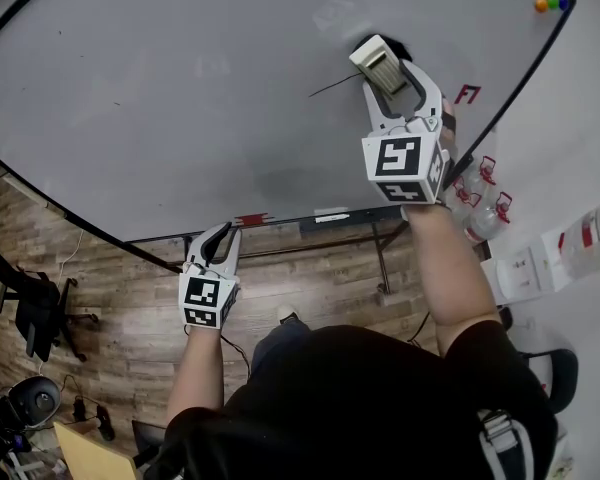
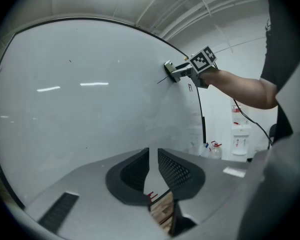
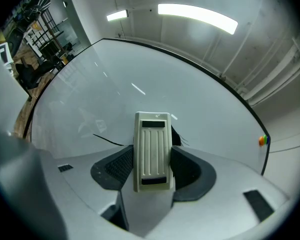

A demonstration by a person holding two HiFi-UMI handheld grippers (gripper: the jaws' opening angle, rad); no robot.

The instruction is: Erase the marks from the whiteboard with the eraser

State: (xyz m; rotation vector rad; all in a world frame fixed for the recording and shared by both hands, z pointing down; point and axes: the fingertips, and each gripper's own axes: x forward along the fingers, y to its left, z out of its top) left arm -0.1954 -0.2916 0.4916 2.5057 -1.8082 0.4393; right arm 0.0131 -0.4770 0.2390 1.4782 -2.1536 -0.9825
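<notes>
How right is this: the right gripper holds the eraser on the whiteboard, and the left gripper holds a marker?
One part is wrong. The left gripper holds no marker: the left gripper view shows its jaws nearly together with nothing between them. The rest stands: the right gripper holds the eraser on the whiteboard.

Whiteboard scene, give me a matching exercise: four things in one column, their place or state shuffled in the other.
Things:
1 eraser
2 left gripper
3 black line
4 coloured magnets

Place or state:
A at the whiteboard's far corner
B jaws nearly together, holding nothing
C clamped in the right gripper
D drawn on the whiteboard, beside the eraser

Pairs: 1-C, 2-B, 3-D, 4-A
</notes>
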